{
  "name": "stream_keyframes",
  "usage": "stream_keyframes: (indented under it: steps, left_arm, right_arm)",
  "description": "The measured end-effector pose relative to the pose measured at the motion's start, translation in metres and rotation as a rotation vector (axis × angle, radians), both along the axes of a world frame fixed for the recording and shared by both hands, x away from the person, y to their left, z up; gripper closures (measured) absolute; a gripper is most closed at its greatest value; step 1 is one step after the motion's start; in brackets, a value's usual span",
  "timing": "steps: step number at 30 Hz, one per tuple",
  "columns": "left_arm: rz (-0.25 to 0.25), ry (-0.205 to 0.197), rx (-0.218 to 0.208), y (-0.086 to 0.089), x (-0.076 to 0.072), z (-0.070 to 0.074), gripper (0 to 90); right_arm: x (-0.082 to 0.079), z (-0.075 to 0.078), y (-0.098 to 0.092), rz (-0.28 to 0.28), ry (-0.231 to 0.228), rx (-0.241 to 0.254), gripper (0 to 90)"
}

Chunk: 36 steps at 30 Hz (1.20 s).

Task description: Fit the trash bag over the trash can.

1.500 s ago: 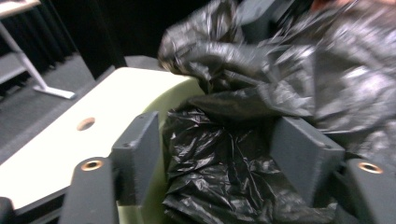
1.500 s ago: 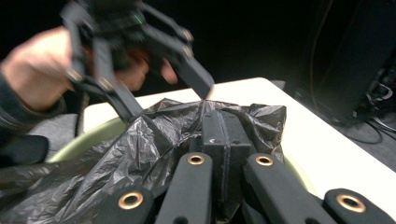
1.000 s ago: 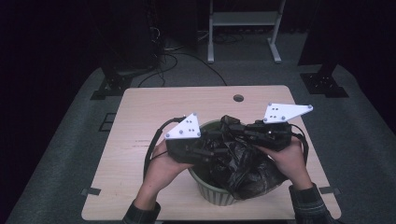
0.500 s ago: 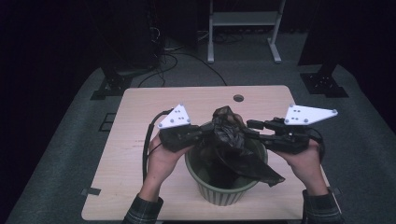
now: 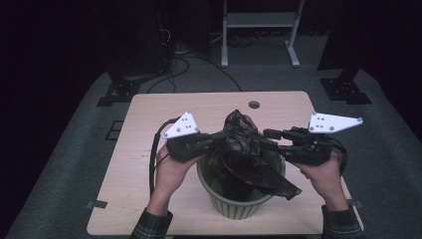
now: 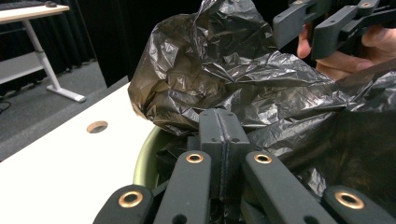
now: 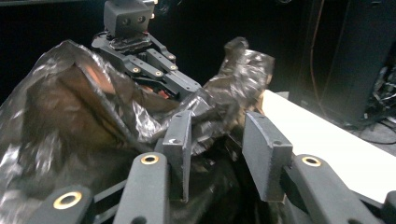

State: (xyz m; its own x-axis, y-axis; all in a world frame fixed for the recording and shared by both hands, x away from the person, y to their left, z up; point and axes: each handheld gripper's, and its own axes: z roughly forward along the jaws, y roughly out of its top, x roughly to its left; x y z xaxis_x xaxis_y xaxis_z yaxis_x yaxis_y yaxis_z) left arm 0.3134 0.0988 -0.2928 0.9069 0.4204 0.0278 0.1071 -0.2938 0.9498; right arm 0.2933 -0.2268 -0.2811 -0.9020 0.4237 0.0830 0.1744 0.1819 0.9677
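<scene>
Black bag (image 6: 224, 70) hides the left gripper's (image 6: 225, 135) pinch.

A crumpled black plastic bag (image 5: 246, 149) sits half inside a round, pale green bin (image 5: 234, 206) near the front edge of the table (image 5: 149, 119). The thin, glossy film is creased all over. One bunched peak stands up above the bin's rim, while a flap hangs out over the rim on the right. The bin stands upright.
</scene>
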Motion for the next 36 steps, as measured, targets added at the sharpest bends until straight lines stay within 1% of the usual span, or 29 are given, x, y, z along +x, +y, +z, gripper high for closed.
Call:
stream_keyframes:
  steps: [1, 2, 3, 4, 5, 6, 7, 8, 9, 10, 11, 12, 13, 16, 19, 22, 26, 27, 28, 29, 31, 34, 36]
  left_arm:
    - [0.001, 0.000, -0.005, 0.000, 0.000, 0.000, 89.6]
    - [-0.001, -0.002, -0.006, 0.001, -0.001, 0.000, 89.6]
    - [-0.003, -0.003, -0.011, 0.002, -0.001, 0.000, 89.6]
    - [-0.002, -0.003, -0.013, 0.003, -0.001, 0.000, 89.6]
    - [-0.001, -0.005, -0.013, 0.003, -0.002, 0.000, 89.6]
    - [0.001, -0.006, -0.014, 0.004, -0.002, -0.001, 89.6]
    - [0.001, -0.004, -0.015, 0.005, -0.002, -0.001, 89.6]
    - [-0.002, 0.003, -0.011, 0.006, -0.001, -0.002, 89.5]
    - [0.001, -0.001, -0.014, 0.007, -0.001, -0.003, 88.2]
    - [0.015, -0.008, -0.021, 0.008, -0.001, -0.003, 80.2]
    - [0.012, 0.005, -0.023, 0.010, -0.001, -0.002, 71.4]
    - [0.015, 0.000, -0.030, 0.012, -0.002, 0.001, 66.2]
    - [0.013, -0.007, -0.041, 0.014, -0.003, 0.003, 61.8]
    - [-0.017, -0.011, -0.072, 0.016, -0.006, 0.013, 56.3]
    - [-0.039, -0.019, -0.075, 0.011, -0.008, 0.022, 51.9]
    - [-0.061, -0.006, -0.088, 0.004, -0.009, 0.029, 48.2]
    - [-0.069, 0.016, -0.090, -0.009, -0.007, 0.031, 44.4]
    - [-0.060, 0.025, -0.089, -0.011, -0.006, 0.031, 43.3]
    - [-0.045, 0.020, -0.087, -0.012, -0.005, 0.031, 42.0]
    - [-0.041, 0.021, -0.092, -0.013, -0.003, 0.030, 41.2]
    - [-0.028, 0.039, -0.100, -0.013, 0.001, 0.029, 40.7]
    - [-0.015, 0.060, -0.103, -0.014, 0.008, 0.026, 40.6]
    - [-0.020, 0.071, -0.111, -0.014, 0.010, 0.025, 40.4]
  right_arm:
    - [0.002, -0.001, 0.004, 0.002, 0.008, -0.007, 61.2]
    - [0.004, -0.002, 0.007, 0.006, 0.018, -0.016, 63.8]
    - [0.006, -0.003, 0.010, 0.009, 0.029, -0.028, 64.6]
    - [0.008, -0.005, 0.013, 0.008, 0.035, -0.037, 75.0]
    - [0.009, -0.006, 0.016, 0.006, 0.026, -0.048, 83.8]
    - [0.009, -0.007, 0.018, -0.001, 0.017, -0.061, 88.0]
    - [0.009, -0.008, 0.020, -0.004, 0.016, -0.068, 90.0]
    - [0.009, -0.008, 0.021, -0.007, 0.011, -0.069, 90.0]
    - [0.009, -0.007, 0.022, -0.009, 0.008, -0.073, 90.0]
    - [0.009, -0.007, 0.023, -0.010, 0.006, -0.076, 90.0]
    - [0.009, -0.007, 0.023, -0.018, 0.003, -0.084, 90.0]
    - [0.009, -0.007, 0.023, -0.030, -0.001, -0.090, 90.0]
    - [0.010, -0.007, 0.022, -0.038, 0.000, -0.092, 90.0]
    - [0.010, -0.006, 0.020, -0.047, -0.005, -0.092, 90.0]
    - [0.010, -0.005, 0.022, -0.053, -0.012, -0.097, 90.0]
    - [0.009, -0.003, 0.027, -0.052, -0.021, -0.113, 90.0]
    - [0.009, -0.002, 0.033, -0.047, -0.030, -0.122, 90.0]
    - [0.009, -0.002, 0.034, -0.045, -0.032, -0.123, 90.0]
    - [0.008, -0.002, 0.034, -0.041, -0.034, -0.123, 90.0]
    - [0.007, -0.002, 0.034, -0.039, -0.036, -0.125, 90.0]
    - [0.006, -0.002, 0.033, -0.035, -0.039, -0.124, 90.0]
    - [0.005, -0.001, 0.030, -0.029, -0.044, -0.116, 90.0]
    - [0.003, -0.001, 0.028, -0.027, -0.049, -0.115, 90.0]
